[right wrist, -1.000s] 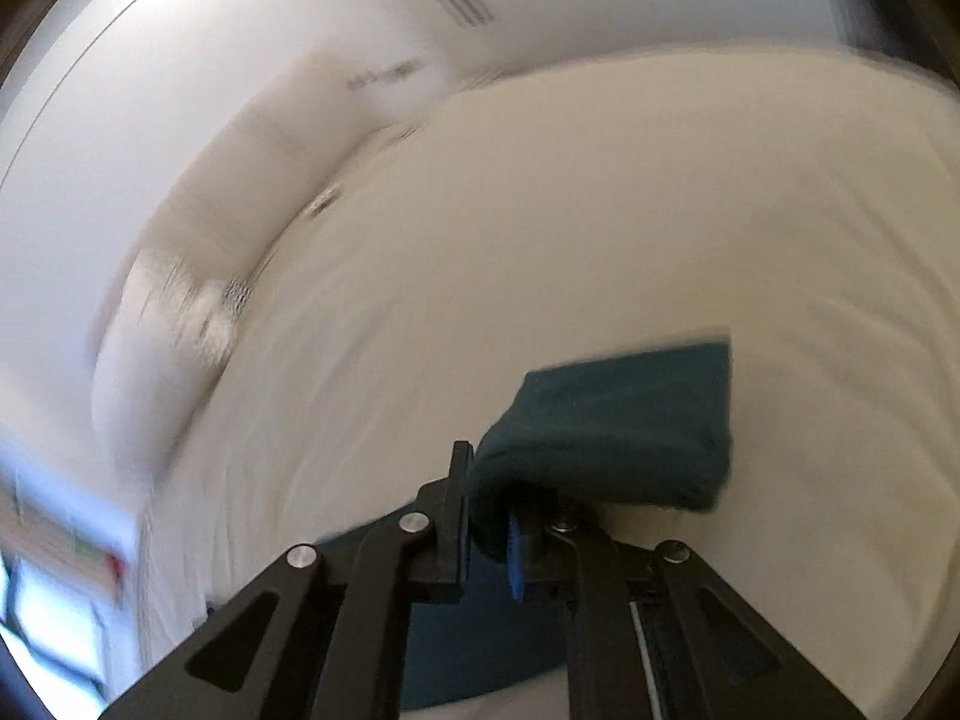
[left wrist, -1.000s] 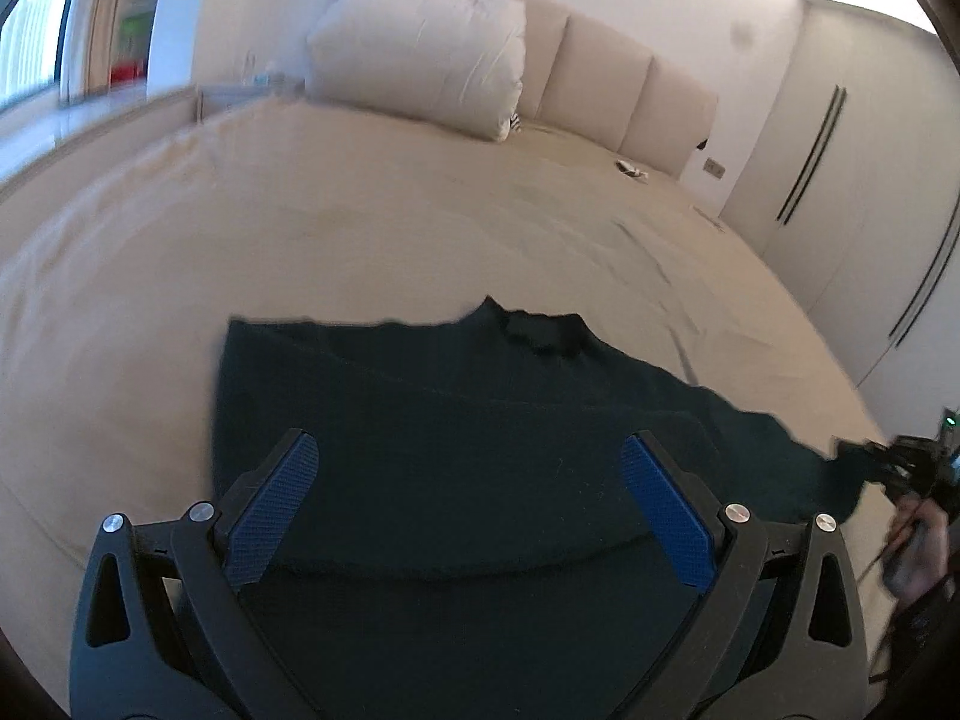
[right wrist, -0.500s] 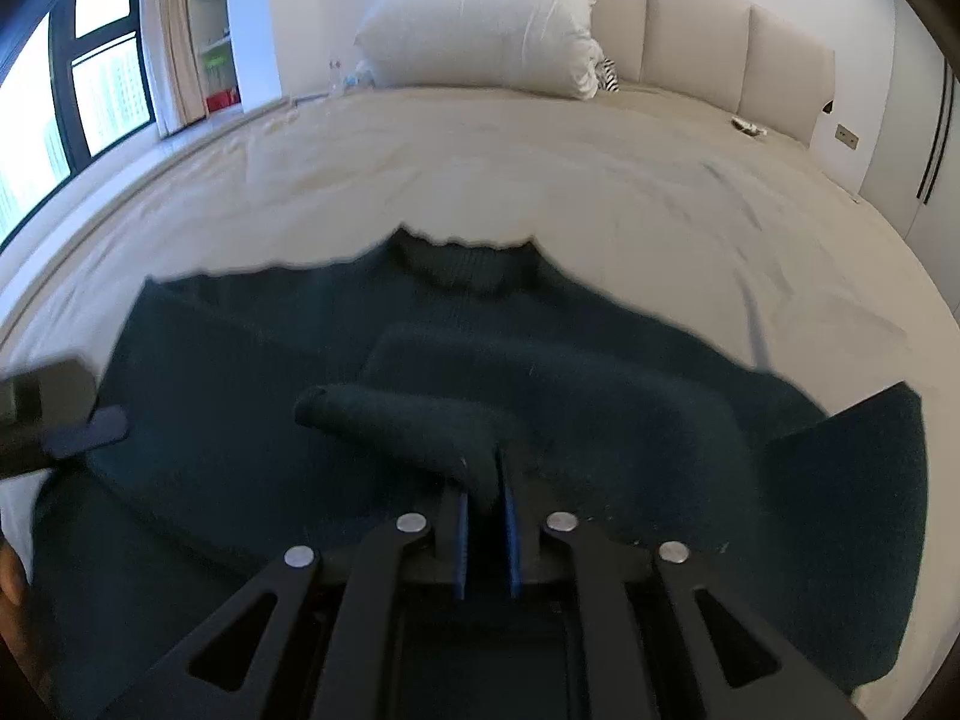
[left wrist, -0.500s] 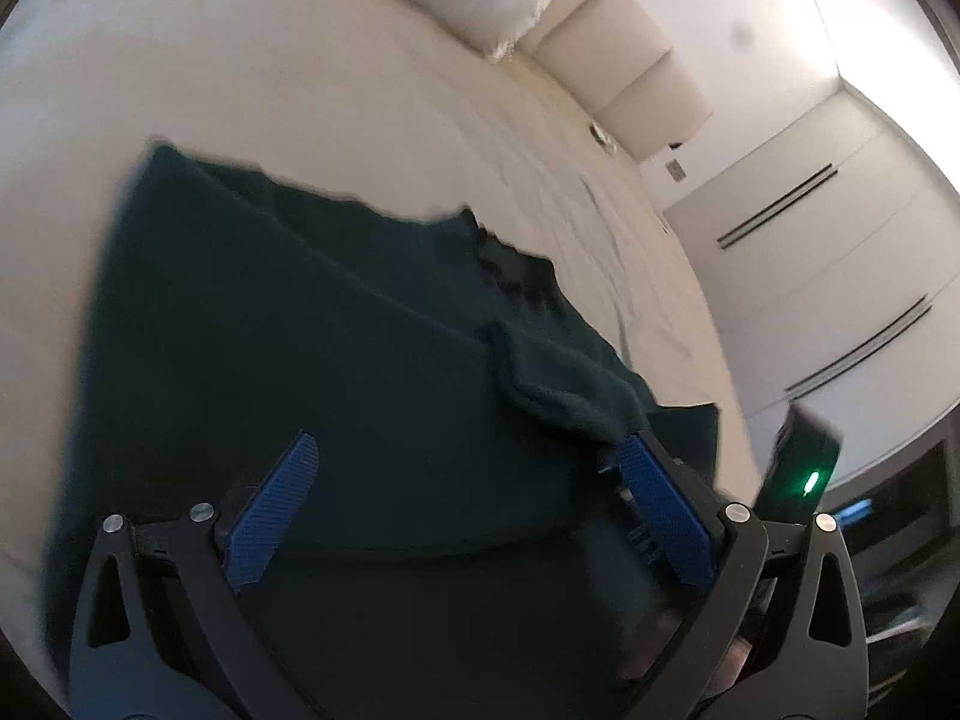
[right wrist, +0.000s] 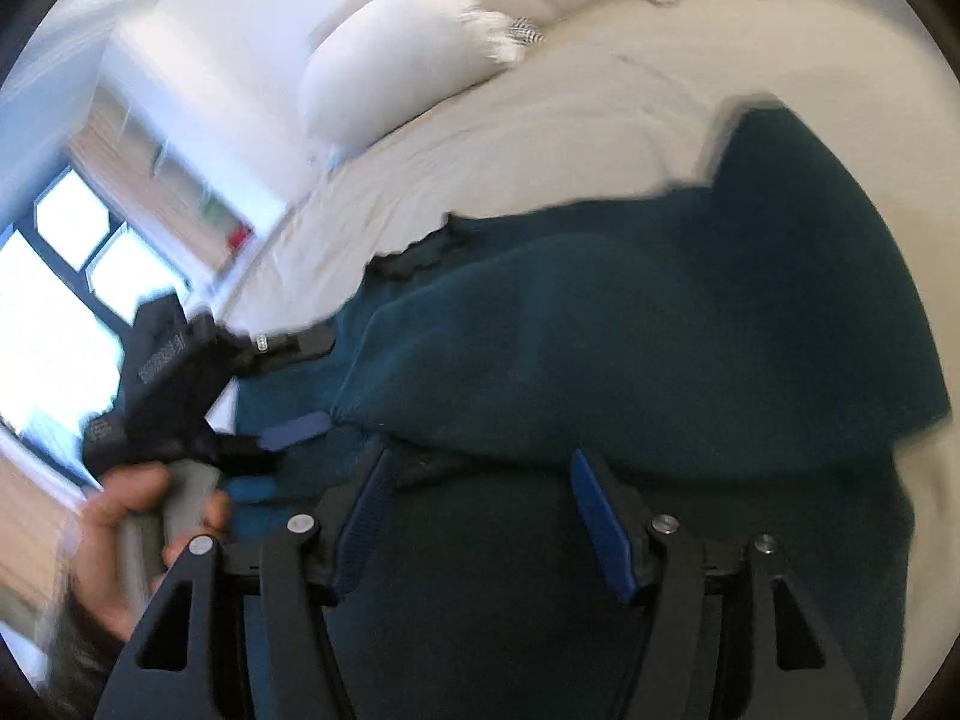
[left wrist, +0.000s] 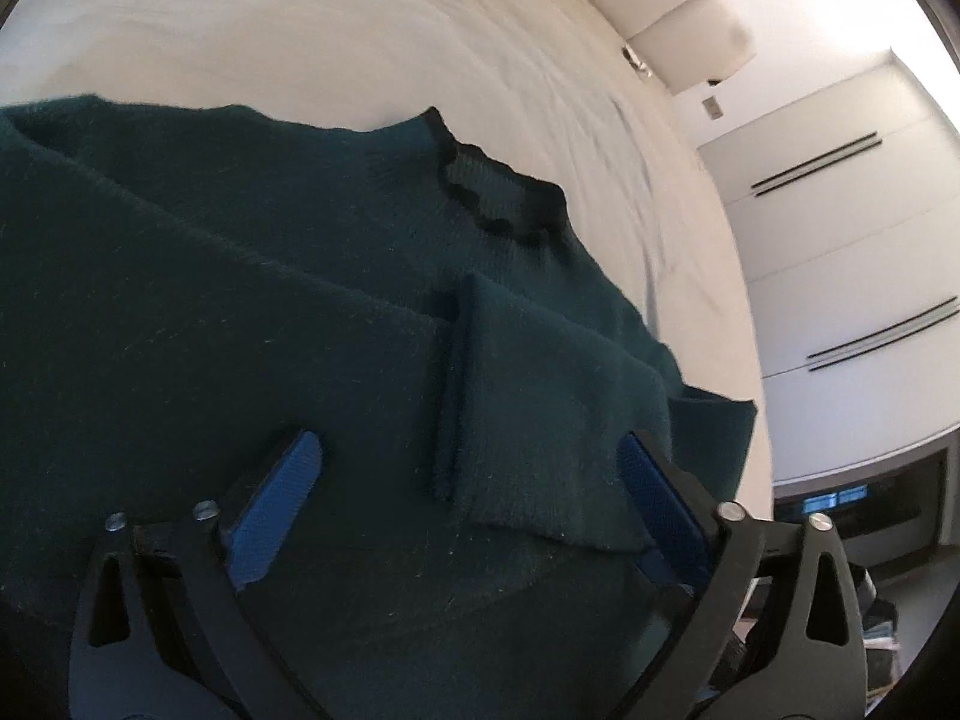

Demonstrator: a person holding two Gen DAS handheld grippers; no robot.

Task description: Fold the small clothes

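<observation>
Dark green knitted sweater (left wrist: 252,312) spread flat on cream bed sheet (left wrist: 372,42), one sleeve (left wrist: 540,396) folded across chest. Left gripper (left wrist: 462,498) jaws wide, closing slightly, gripping nothing. Right gripper (right wrist: 480,516) jaws opening, empty, above sweater.

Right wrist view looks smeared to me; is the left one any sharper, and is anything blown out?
Right wrist view: motion-blurred, pillow streaked, window blown out white. Left wrist view: sharper, sweater knit and collar crisp, bed washed pale, fisheye bending the wardrobe lines.
</observation>
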